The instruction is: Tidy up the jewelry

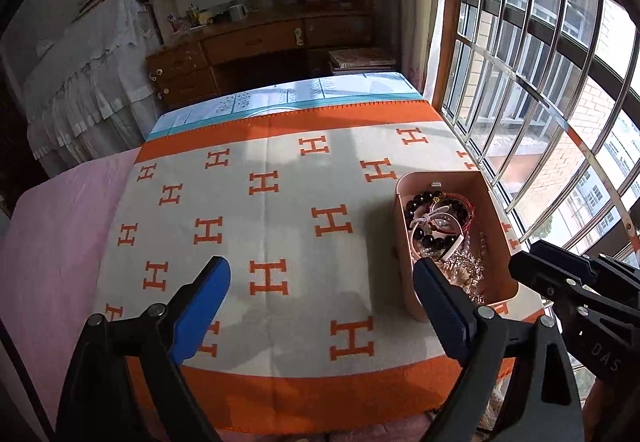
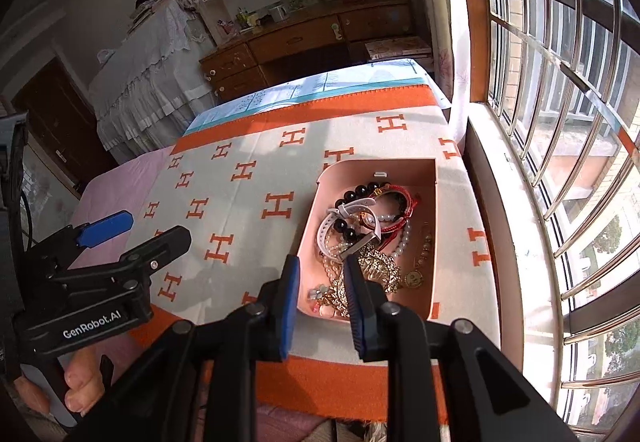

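Observation:
A pink open box (image 2: 434, 234) (image 1: 496, 234) holds a tangle of jewelry: a black bead bracelet (image 2: 360, 191), a white watch (image 2: 352, 220), a red cord bracelet (image 2: 402, 198), pearl strands (image 2: 402, 244) and gold pieces (image 2: 378, 268). It stands on a cream blanket with orange H marks (image 1: 280, 210), near the window side. My right gripper (image 2: 322, 270) is open with nothing in it, hovering just above the box's near left corner. My left gripper (image 1: 322, 274) is wide open and empty above the blanket, left of the box.
A barred window (image 2: 560, 122) and its sill run along the right. A pink sheet (image 1: 52, 242) covers the bed's left part. A wooden desk and bookshelves (image 1: 260, 38) stand beyond the bed's far end.

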Motion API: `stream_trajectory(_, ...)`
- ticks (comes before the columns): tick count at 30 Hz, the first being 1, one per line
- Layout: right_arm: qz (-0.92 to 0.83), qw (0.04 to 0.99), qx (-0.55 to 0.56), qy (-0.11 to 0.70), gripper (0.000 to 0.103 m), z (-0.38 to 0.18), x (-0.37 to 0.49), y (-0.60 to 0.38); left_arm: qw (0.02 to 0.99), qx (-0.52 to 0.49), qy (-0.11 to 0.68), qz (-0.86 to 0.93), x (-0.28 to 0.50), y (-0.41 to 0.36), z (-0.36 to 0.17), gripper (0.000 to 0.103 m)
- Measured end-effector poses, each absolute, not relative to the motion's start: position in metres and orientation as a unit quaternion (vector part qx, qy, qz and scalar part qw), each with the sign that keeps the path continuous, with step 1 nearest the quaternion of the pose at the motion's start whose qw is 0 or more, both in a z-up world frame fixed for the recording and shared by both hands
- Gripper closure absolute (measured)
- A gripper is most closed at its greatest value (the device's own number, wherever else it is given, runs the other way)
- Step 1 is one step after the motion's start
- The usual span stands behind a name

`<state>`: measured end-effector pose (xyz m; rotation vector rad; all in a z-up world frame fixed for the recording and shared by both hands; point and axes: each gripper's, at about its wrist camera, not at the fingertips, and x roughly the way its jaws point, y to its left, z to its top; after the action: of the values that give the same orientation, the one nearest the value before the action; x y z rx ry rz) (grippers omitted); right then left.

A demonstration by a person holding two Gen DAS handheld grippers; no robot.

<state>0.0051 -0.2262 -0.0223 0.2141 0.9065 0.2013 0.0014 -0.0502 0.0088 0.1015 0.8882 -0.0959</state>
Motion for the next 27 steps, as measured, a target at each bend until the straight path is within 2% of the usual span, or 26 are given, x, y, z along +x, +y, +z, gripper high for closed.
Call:
stream_trajectory(1, 0.096, 0.893, 0.102, 0.427, 0.065, -0.017, 0.001, -0.225, 0.906, 0.046, 0.418, -0.043, -0.004, -0.048, 0.014, 0.006)
stream_trajectory(5, 0.095, 0.909, 0.103, 0.393, 0.057, 0.001, -0.012, -0.221, 0.926, 0.047, 0.374, -0.025, -0.022, -0.046, 0.033, 0.001)
stream_trajectory(10, 0.093, 0.920, 0.101, 0.367, 0.043, 0.014, -0.024, -0.218, 0.938, 0.043, 0.345, -0.014, -0.041, -0.044, 0.047, 0.001)
stream_trajectory(14, 0.089, 0.926, 0.094, 0.355, 0.043, 0.016, -0.028, -0.214, 0.943, 0.049, 0.329, 0.003, -0.050, -0.046, 0.052, 0.001)
stream_trajectory(27, 0.072, 0.931, 0.091, 0.345, 0.043, 0.015, -0.035, -0.211, 0.938, 0.042, 0.345, 0.003, -0.049, -0.047, 0.046, 0.001)
